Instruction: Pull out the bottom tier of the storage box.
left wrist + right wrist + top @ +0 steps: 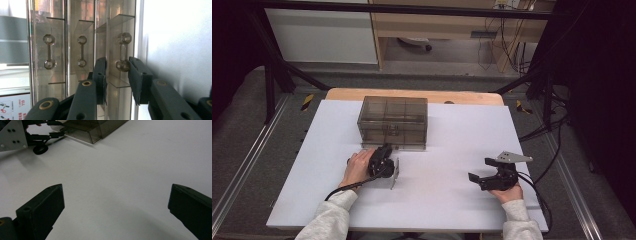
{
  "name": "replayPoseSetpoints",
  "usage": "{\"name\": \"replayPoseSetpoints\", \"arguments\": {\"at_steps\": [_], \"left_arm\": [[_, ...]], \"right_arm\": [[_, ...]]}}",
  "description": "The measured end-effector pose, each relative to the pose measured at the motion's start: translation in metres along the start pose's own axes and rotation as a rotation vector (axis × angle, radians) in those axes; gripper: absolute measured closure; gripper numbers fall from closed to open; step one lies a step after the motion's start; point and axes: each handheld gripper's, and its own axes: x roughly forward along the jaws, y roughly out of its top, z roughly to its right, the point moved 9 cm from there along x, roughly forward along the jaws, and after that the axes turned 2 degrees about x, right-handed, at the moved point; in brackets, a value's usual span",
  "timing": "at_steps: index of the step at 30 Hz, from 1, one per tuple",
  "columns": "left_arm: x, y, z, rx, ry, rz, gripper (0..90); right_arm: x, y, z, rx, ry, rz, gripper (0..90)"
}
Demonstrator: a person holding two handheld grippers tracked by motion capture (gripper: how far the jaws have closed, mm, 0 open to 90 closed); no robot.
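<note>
A smoky clear drawer box (393, 120) stands at the back middle of the white table (447, 200). My left gripper (384, 150) is at its front face, low on the left. In the left gripper view the jaws of the left gripper (117, 61) stand narrowly apart astride one end of a clear dumbbell-shaped drawer handle (123, 50). The right pad touches the handle and a small gap shows at the left pad. My right gripper (480, 169) rests at the right of the table, wide open. In its own view the right gripper (116, 195) holds nothing.
Two more drawer handles (49, 51) show on the box front. In the right gripper view the box (92, 128) and the left gripper (57, 128) lie far off at the top left. A wooden strip (412, 94) edges the table's back, with dark frame legs (269, 85) beyond.
</note>
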Motion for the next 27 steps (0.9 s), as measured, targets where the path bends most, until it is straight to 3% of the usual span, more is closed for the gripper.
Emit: {"name": "replayPoseSetpoints", "arguments": {"at_steps": [27], "left_arm": [[-0.0075, 0.0017, 0.0039, 0.010, -0.001, 0.007, 68.3]], "right_arm": [[0.0005, -0.0005, -0.0001, 0.000, 0.000, -0.003, 1.2]]}}
